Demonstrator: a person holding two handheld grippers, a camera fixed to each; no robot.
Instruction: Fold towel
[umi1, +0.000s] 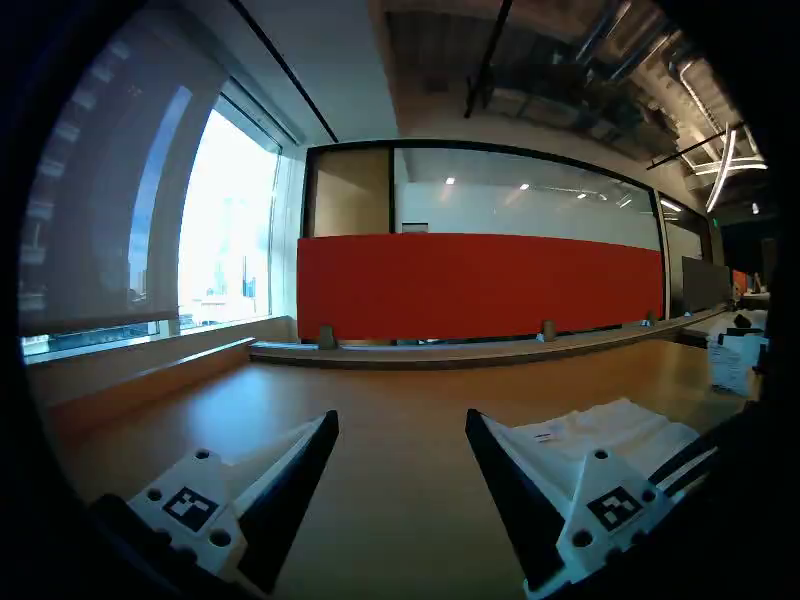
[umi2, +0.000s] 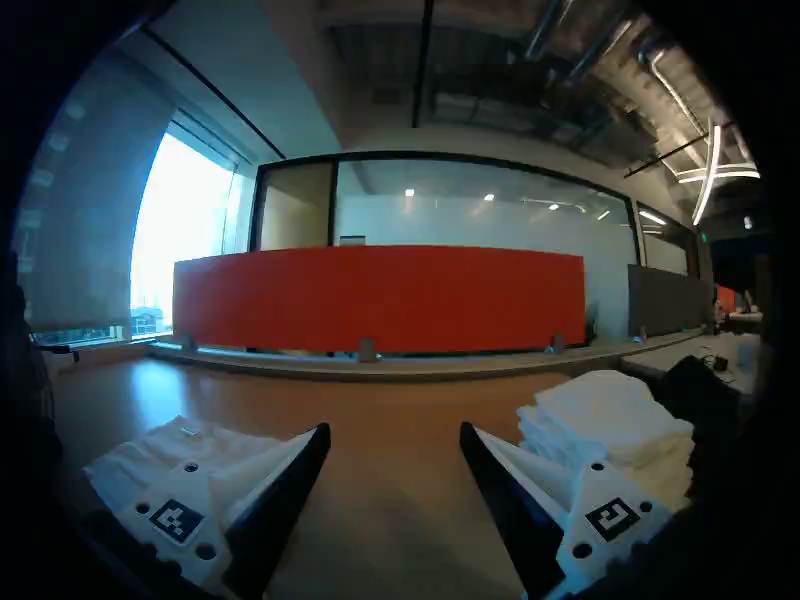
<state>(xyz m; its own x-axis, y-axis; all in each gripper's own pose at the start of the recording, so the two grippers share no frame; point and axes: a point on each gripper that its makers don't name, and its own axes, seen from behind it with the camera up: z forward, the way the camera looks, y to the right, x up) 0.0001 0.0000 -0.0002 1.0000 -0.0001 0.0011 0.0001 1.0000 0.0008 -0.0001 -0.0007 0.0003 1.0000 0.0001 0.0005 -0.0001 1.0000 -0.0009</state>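
**Nothing held, everything lying flat**

In the left gripper view we look along the left gripper (umi1: 400, 414), whose two fingers stand spread wide with bare wood between them; they pinch nothing. They hover low over a wooden table (umi1: 350, 385). A white towel (umi1: 600, 430) lies flat on that table at about 4 o'clock, partly hidden behind the right-hand finger. We cannot tell whether the finger touches the cloth or only passes in front of it. Across the far edge of the table at 12 o'clock runs a red partition (umi1: 480, 285), with glass panels above it. A bright window (umi1: 225, 230) fills the wall at 9 o'clock.

In the right gripper view the right gripper (umi2: 393, 427) is likewise parted, its fingers well apart and empty over the same wood. Here the towel (umi2: 170, 450) lies spread out at 8 o'clock, behind the left-hand finger, slightly rumpled along its near edge. At 4 o'clock, behind the other finger, we see a stack of folded towels (umi2: 610, 410), white and neatly squared, resting on the table well apart from the flat one. The red partition again spans the middle of the view at 12 o'clock.
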